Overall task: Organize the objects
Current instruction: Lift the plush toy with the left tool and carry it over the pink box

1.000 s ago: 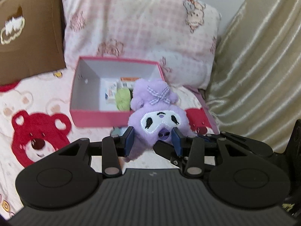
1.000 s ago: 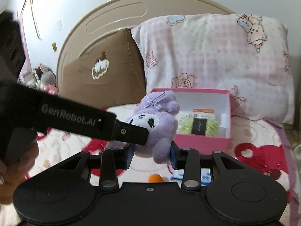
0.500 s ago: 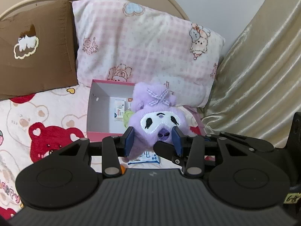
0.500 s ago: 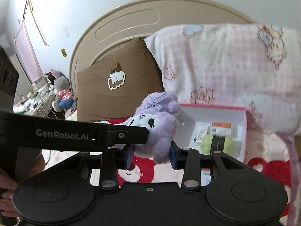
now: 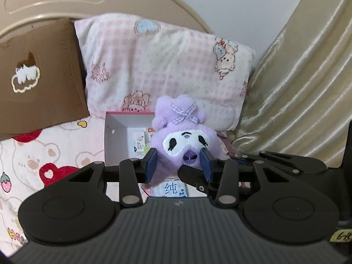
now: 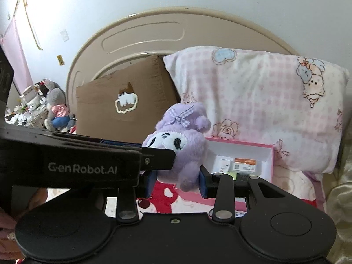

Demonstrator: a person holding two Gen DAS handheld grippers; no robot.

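A purple plush toy (image 5: pixel 182 136) with a white face and a checked bow is held in the air between both grippers. My left gripper (image 5: pixel 178 166) is shut on its lower part. My right gripper (image 6: pixel 177 181) is shut on it from the other side; the toy (image 6: pixel 182 145) shows above its fingers. The left gripper's body crosses the right wrist view at the left. Behind the toy lies an open pink box (image 5: pixel 116 136) on the bed, also in the right wrist view (image 6: pixel 259 154), with small packets inside.
A pink checked pillow (image 5: pixel 165 66) and a brown cushion (image 5: pixel 37 77) lean on the beige headboard (image 6: pixel 143 39). A gold curtain (image 5: pixel 297 88) hangs at the right. A blue-printed tissue packet (image 5: pixel 172 189) lies on the bear-print sheet (image 5: pixel 44 154). Plush toys (image 6: pixel 52 107) sit far left.
Both grippers have risen with the purple toy still held. The box and the bed now sit lower and farther off in both views.
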